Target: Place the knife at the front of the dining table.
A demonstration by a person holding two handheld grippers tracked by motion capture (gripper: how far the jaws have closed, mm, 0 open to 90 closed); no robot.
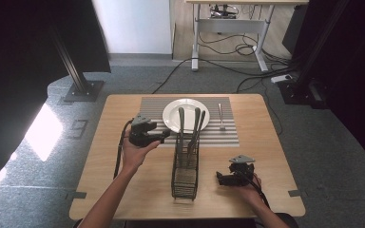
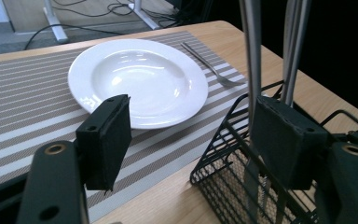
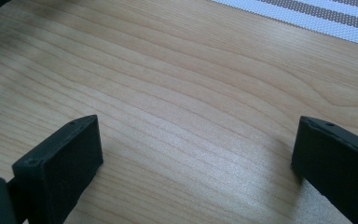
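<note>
The wire basket is cut off below; left gripper fingers gape wide beside it, right gripper fingers wide over bare surface.

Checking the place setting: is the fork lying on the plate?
No, the fork lies on the striped placemat to the right of the white plate, apart from it.

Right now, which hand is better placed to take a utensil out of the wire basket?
Left. The left claw is open beside the utensils in the basket; the right claw sits low over bare table.
</note>
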